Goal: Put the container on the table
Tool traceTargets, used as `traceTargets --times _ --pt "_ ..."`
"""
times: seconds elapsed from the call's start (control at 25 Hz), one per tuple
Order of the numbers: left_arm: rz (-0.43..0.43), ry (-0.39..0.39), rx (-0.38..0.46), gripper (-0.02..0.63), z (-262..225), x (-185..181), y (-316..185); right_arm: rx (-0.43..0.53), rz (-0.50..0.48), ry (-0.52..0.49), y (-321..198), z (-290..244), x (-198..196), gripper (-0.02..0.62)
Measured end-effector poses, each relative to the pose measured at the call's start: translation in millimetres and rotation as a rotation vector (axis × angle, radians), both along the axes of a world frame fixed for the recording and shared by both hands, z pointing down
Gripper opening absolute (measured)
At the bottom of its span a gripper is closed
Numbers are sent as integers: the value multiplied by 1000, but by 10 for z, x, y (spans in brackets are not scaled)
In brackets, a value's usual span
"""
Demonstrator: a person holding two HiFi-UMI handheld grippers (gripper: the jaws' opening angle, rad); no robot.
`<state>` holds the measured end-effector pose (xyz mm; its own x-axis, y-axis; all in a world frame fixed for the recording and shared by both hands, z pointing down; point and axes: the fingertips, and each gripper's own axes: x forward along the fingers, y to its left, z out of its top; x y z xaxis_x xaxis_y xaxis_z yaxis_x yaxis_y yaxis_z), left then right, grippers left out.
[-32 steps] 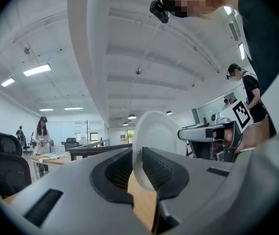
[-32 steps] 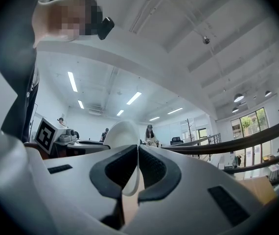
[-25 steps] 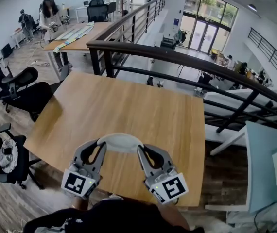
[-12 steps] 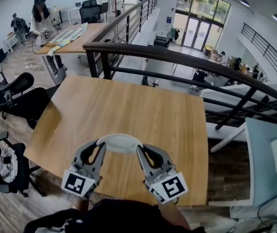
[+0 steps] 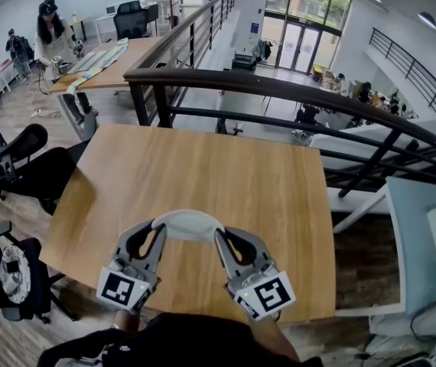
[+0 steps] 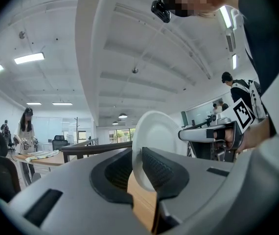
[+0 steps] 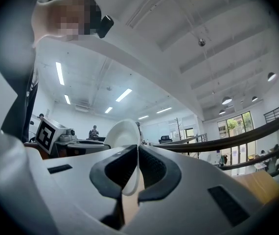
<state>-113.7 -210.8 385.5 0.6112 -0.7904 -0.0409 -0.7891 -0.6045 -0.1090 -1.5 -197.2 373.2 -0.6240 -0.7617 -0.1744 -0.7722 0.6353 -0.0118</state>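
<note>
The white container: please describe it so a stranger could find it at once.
Look at the wooden table by the dark railing. Over its near half, the left claw and the right claw each pinch one side of the container. It is the only white, round thing there.

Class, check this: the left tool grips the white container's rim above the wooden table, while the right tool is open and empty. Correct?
No. The right tool is shut on the rim of the white container, as the right gripper view shows. The left tool grips it above the wooden table.
</note>
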Motion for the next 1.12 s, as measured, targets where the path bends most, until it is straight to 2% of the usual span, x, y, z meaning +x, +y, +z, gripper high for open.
traceTargets --times 0.44,1.12 --pt "55 -2 -9 51 89 -148 -186 -16 59 9 -132 97 -158 21" --pt "16 10 -76 51 403 -448 -549 -80 17 83 -543 393 -461 21"
